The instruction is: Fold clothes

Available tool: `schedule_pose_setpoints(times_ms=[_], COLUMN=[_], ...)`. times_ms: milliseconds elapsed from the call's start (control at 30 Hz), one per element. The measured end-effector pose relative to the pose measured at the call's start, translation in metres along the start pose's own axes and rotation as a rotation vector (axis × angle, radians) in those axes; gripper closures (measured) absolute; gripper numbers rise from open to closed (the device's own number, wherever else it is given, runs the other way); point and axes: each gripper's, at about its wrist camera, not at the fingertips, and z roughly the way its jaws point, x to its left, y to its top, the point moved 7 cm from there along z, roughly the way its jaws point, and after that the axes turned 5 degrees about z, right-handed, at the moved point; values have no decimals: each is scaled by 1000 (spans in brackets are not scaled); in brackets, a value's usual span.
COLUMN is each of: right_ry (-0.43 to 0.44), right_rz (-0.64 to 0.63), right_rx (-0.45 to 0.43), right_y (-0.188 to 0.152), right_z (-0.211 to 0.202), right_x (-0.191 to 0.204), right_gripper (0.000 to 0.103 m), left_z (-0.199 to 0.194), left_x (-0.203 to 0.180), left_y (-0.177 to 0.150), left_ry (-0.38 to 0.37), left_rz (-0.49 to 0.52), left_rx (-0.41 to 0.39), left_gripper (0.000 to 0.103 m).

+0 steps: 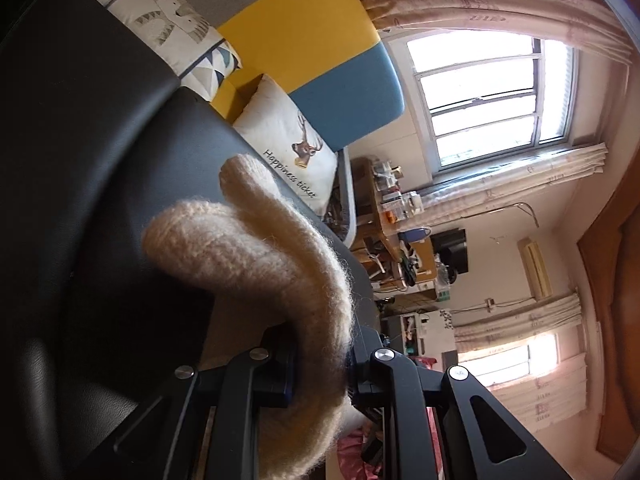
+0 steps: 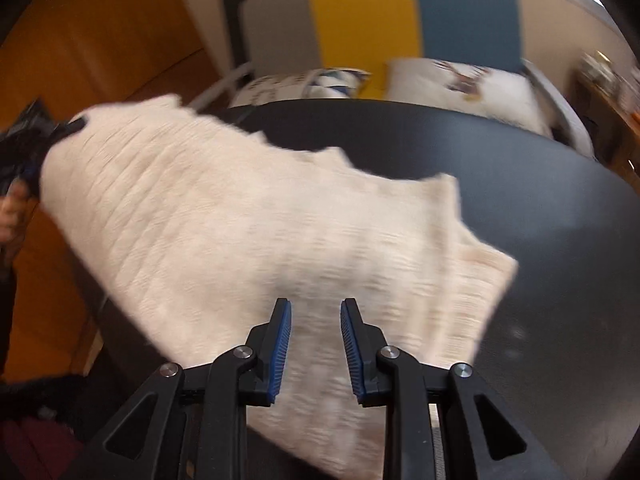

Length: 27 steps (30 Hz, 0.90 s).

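The left gripper (image 1: 320,376) is clamped on a thick fold of the cream knit sweater (image 1: 256,248); in the left wrist view the fuzzy fabric bulges out from between the jaws at the bottom centre and curls up toward the middle of the frame. In the right wrist view the same gripper (image 2: 36,148) shows at the left edge, holding one corner of the sweater (image 2: 240,232) up off the table, with a hand (image 2: 12,212) just below it.

The right gripper (image 2: 316,344) stands released, its blue pads (image 2: 282,344) apart with nothing between them, hovering over the near edge of the sweater at the bottom centre. The rest of the garment slopes from the raised corner at upper left down across the middle of the frame onto the round black table (image 2: 540,220), one part trailing toward the right.

Risks, as I judge them: the sweater hangs from a single pinch, and the loose, fuzzy knit could creep out of the jaws under its own weight. The strong blur suggests fast motion, so a swing could drag the trailing part askew or off the table's near edge. If the right gripper closes where it hovers, it may catch only one layer or a bunched ridge, leaving a crooked fold.
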Motion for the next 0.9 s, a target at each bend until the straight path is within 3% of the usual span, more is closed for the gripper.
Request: schedule_pose_setpoints(times_ms=[233, 433, 600, 900], right_ry=[-32, 25, -41, 70], right_rz=[24, 58, 52, 170], right_rx=[98, 67, 46, 45], right_y=[-3, 3, -8, -35], right_z=[52, 37, 10, 22], right_x=[-2, -10, -43, -66], right_gripper=[77, 77, 77, 77], left_z=[7, 27, 42, 82], left_x=[-35, -75, -89, -113], left_y=[-9, -13, -16, -35], left_ry=[-12, -19, -20, 27], left_rz=[34, 58, 50, 58], left_rx=[-6, 2, 12, 37], left_gripper=[85, 85, 85, 85])
